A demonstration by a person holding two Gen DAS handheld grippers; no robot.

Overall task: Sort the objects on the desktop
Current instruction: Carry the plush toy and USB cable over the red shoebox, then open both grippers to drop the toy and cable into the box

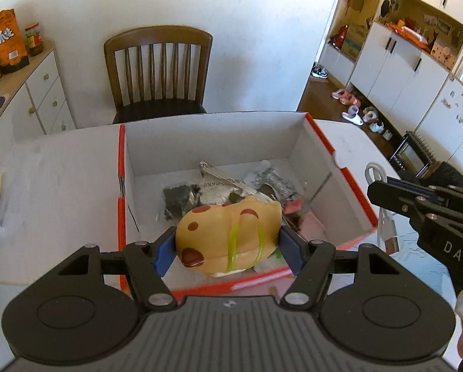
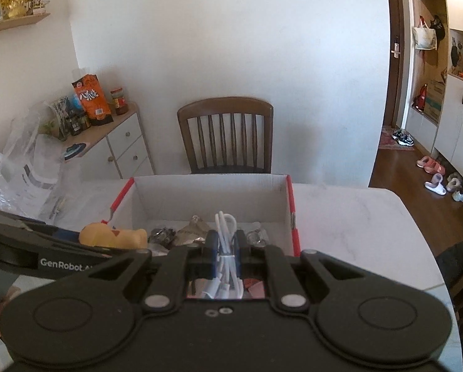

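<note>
now | left gripper (image 1: pixel 227 243) jaws clamped on tan brown-spotted plastic toy (image 1: pixel 228 235) | right gripper (image 2: pixel 225 249) jaws clamped on coiled white cable (image 2: pixel 226 241) | release low inside white red-edged cardboard box (image 1: pixel 293 133) (avoid bounce-out)

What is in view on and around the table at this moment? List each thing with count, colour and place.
Toy animal: one, yellow with brown spots, between the left gripper's pads over the box's near edge.
Coiled cable: one, white, pinched by the right gripper above the box.
Box: one, white inside with red edges, open on the table.
Packets: several, dark and silvery, on the box floor.
Table: one, white marbled.
Chair: one, brown wood, behind the table.
Snack bag: one, orange, on the side cabinet.
Slippers: several, pink and white, on the floor at right.
Left gripper: black, blue pads, closed on the toy.
Right gripper: black, blue pads, closed on the cable.
</note>
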